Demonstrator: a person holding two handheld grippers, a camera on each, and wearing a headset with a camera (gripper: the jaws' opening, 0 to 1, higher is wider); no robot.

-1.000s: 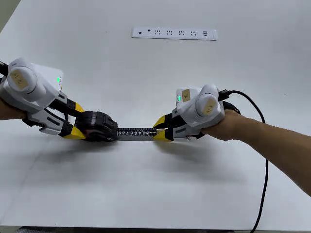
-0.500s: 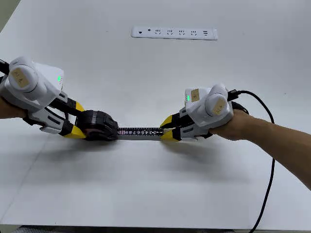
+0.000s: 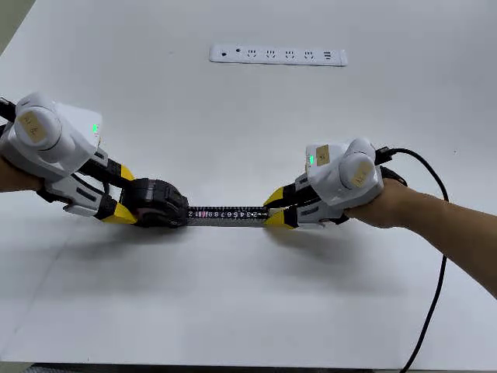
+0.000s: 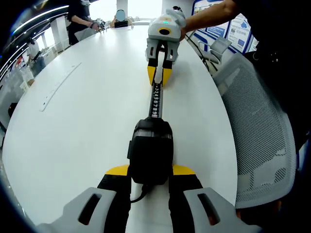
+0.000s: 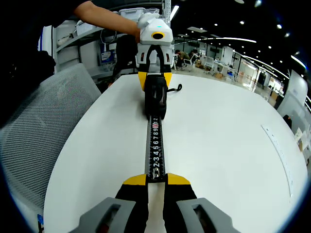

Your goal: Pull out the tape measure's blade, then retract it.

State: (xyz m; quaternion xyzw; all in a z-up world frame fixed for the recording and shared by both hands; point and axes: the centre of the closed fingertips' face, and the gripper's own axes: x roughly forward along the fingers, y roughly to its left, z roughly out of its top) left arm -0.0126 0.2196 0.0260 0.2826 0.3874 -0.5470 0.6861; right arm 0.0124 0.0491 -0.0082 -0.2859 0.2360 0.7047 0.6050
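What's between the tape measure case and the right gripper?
The extended blade, stretching over the table from the case to the right gripper; clearest in the head view.

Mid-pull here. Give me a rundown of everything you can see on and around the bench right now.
tape measure: one, black case, on the table between the left gripper's jaws
blade: one, dark with pale numerals, stretched from the case to the right gripper
power strip: one, white, far side of the table
cable: one, black, trailing from the right gripper past the near edge
table: one, white
mesh chair: one, grey, beside the table
left gripper: one, white with yellow tips, shut on the tape measure
right gripper: one, white with yellow tips, shut on the blade
forearm: one, bare, behind the right gripper
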